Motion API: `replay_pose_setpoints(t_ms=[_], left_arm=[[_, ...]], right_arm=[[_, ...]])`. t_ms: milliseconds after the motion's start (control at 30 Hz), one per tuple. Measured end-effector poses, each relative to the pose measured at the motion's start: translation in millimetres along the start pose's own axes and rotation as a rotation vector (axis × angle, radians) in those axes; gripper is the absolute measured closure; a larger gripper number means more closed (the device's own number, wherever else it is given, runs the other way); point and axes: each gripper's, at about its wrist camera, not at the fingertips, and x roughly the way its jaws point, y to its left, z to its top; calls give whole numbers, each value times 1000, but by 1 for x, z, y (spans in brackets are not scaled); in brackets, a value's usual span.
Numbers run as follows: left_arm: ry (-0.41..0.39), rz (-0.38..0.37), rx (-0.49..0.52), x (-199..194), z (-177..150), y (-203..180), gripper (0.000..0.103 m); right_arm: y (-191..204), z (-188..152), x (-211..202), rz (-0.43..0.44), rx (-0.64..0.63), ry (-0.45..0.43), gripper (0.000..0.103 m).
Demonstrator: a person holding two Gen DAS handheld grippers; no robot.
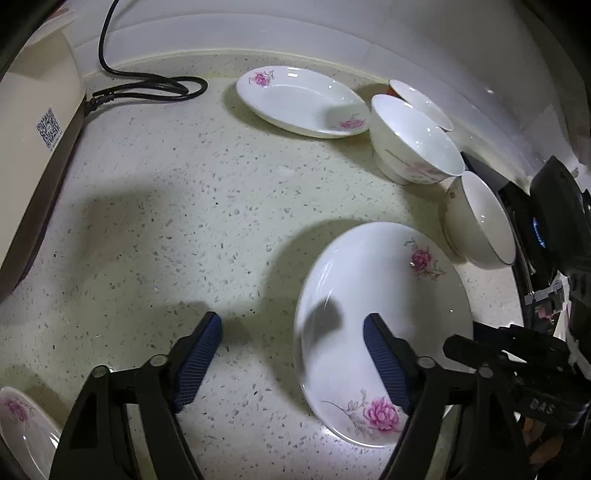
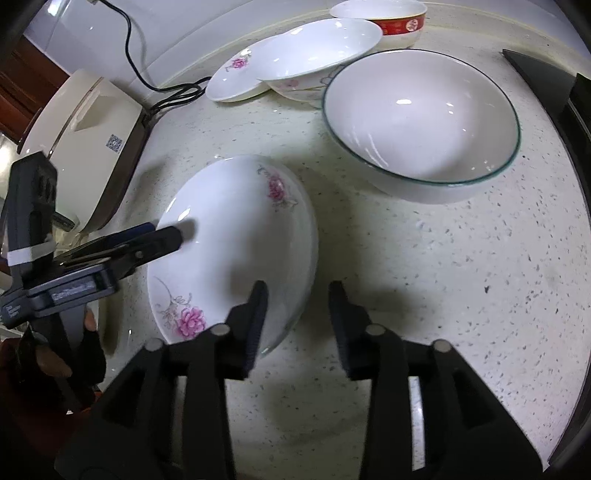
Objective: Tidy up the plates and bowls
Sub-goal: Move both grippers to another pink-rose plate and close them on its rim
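A white plate with pink flowers lies on the speckled countertop. My left gripper is open and straddles the plate's left rim, one blue pad over the plate and the other over the counter. In the right wrist view the left gripper reaches in over that rim. My right gripper is open at the plate's opposite edge. Its left finger is over the plate and its right finger over the counter, and the pads do not press the rim. A second flowered plate rests at the back.
A flowered bowl, a green-rimmed bowl and a red bowl stand behind. A cream cooker with a black cable is on the left. Another plate sits near it. A black stove borders the right.
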Motion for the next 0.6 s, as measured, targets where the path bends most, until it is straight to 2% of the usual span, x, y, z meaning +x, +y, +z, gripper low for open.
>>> replay_pose_setpoints(t_ms=[33,67,133,233,267,333,467,600], left_arm=[[-10,9,9,0,0,-2,41],[-11,15,19,0,0,-3,45],[-9,9,30,-1,-1,-4,63],[-1,-12,50,0,-4,-9,80],[-1,-11,63,0,-5,-12,80],[2,-22,68,1,-7,-14,81],[-8,4,95,-2,-10,-18,81],[-25,31,133,-6,-13,-28,81]], right_arm=[[1,0,1,-3,-7,0,56],[3,-1,1,-9,-17,-1,56],[5,-1,3,-14,-28,-1,56],[4,0,2,-8,-29,0,59],[6,1,5,-17,-36,2,67],[5,-2,4,-12,-46,14,76],[2,-4,3,-15,-38,11,83],[-2,-6,1,-4,-21,10,83]])
